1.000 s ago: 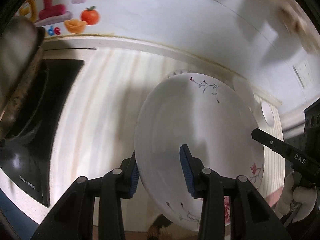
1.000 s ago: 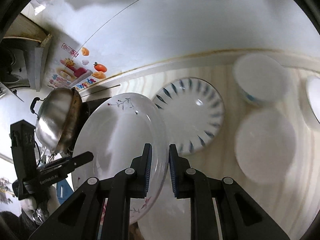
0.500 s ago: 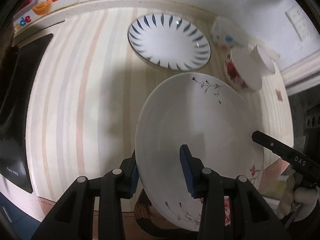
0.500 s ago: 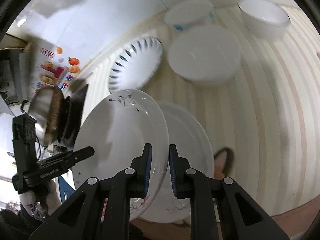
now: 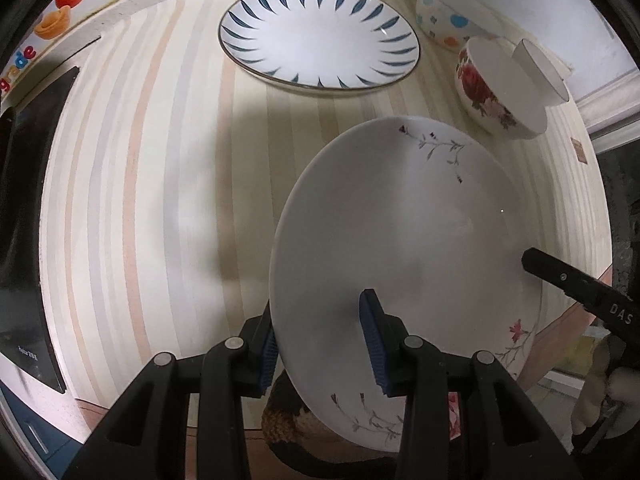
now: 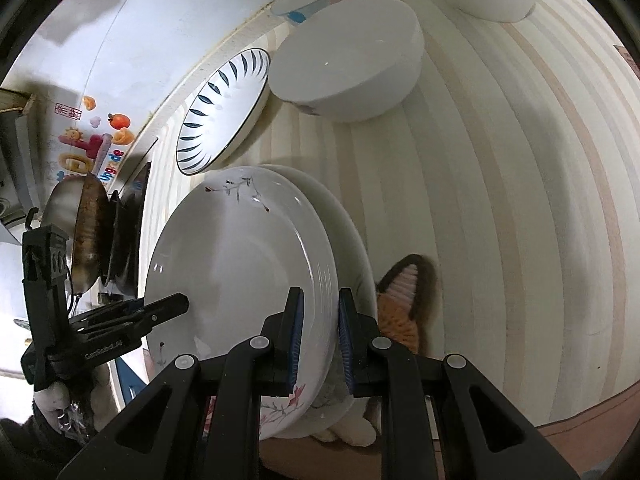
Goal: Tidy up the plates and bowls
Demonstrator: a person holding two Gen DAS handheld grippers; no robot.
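Note:
A white floral plate [image 5: 404, 240] is held tilted above the striped counter by both grippers. My left gripper [image 5: 322, 346] is shut on its near rim. My right gripper [image 6: 318, 338] is shut on the opposite rim of the floral plate [image 6: 232, 276]. A second white plate [image 6: 340, 232] lies just beneath it on the counter. A blue-petal plate [image 5: 320, 36] lies at the back. A dotted bowl [image 5: 444, 24], a rose bowl [image 5: 496, 88] and a plain white bowl [image 5: 540, 72] stand at the back right.
A black cooktop [image 5: 24, 208] lies at the left, with a steel wok [image 6: 84, 236] on it. An orange knitted cat coaster [image 6: 400, 300] lies under the lower plate. The counter's front edge [image 5: 132, 408] is close below. A wall with stickers [image 6: 92, 148] runs behind.
Both grippers have lowered the floral plate toward the counter and the plate beneath it. The views have tilted down, so more of the counter and back dishes shows.

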